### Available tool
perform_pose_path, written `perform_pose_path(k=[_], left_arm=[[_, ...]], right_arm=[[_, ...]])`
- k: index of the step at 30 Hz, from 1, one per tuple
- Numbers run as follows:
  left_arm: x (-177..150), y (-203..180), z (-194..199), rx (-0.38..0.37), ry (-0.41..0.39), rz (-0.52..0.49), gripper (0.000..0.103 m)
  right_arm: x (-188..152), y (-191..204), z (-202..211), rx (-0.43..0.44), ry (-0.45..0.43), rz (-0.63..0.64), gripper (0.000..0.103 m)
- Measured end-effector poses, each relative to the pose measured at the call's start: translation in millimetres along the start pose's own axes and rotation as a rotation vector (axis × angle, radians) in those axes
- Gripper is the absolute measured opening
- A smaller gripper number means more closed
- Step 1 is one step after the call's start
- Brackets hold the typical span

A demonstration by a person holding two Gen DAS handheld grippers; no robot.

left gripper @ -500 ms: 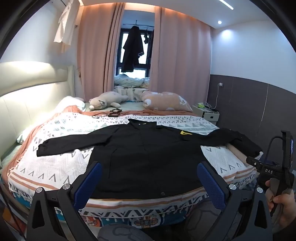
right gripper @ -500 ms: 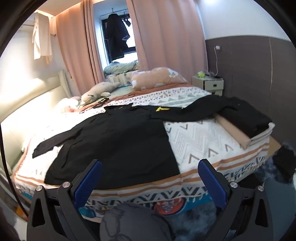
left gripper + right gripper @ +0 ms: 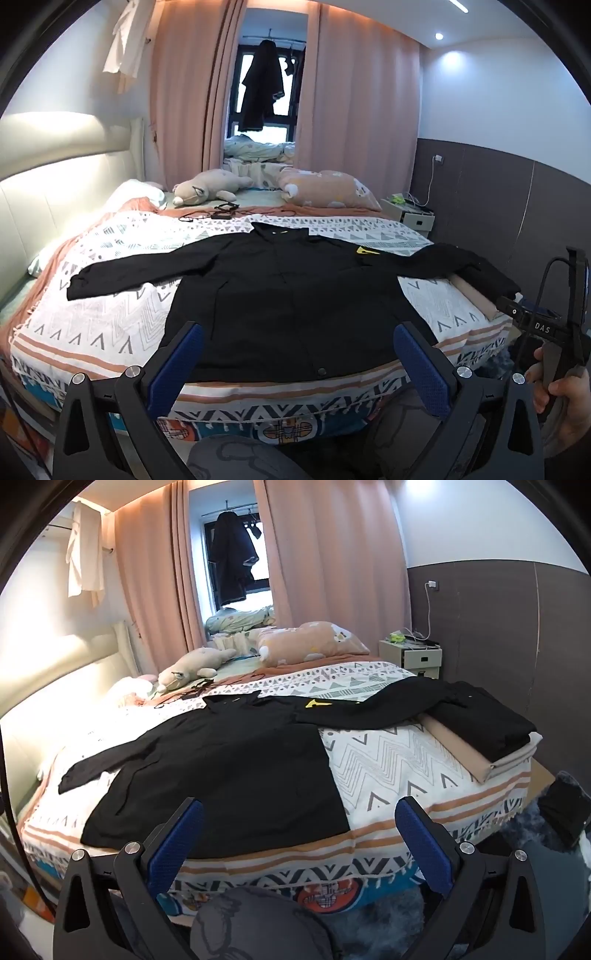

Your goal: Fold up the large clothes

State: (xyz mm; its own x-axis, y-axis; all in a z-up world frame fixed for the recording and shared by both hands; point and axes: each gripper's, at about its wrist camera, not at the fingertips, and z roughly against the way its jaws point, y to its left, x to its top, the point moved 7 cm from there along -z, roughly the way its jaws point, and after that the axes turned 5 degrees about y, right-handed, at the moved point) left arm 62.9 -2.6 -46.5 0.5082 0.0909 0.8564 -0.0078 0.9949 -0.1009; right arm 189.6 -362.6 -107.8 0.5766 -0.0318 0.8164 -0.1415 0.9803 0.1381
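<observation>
A large black jacket [image 3: 288, 295] lies spread flat on the patterned bedspread [image 3: 122, 314], sleeves stretched out to both sides and a yellow patch near its right shoulder. From the right it appears again as the black jacket [image 3: 229, 771], its hem near the bed's front edge. My left gripper [image 3: 295, 354] hovers open in front of that hem, nothing between its blue pads. My right gripper [image 3: 299, 834] also stands open and empty, short of the bed edge. The right gripper's body and the hand holding it show at the left wrist view's right edge.
A folded black garment on a tan folded one [image 3: 480, 731] sits on the bed's right corner, under the jacket's right sleeve end. Plush toys [image 3: 207, 188], a pink pillow [image 3: 328, 188] and cables lie at the far side. A nightstand [image 3: 413, 653] stands right.
</observation>
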Motion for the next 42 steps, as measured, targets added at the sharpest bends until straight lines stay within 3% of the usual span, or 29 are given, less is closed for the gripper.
perform_pose_path(k=[9,42], left_arm=[[-1.3,4.9,-5.2,-0.016,0.031,0.018,0.102],[2.2,8.4,3.0,0.01,-0.002,0.033,0.102]], right_arm=[[-2.0,-2.5,1.3,-0.015,0.002,0.007,0.103],[-6.0,-2.8,4.9,-0.061,0.001,0.006,0.103]])
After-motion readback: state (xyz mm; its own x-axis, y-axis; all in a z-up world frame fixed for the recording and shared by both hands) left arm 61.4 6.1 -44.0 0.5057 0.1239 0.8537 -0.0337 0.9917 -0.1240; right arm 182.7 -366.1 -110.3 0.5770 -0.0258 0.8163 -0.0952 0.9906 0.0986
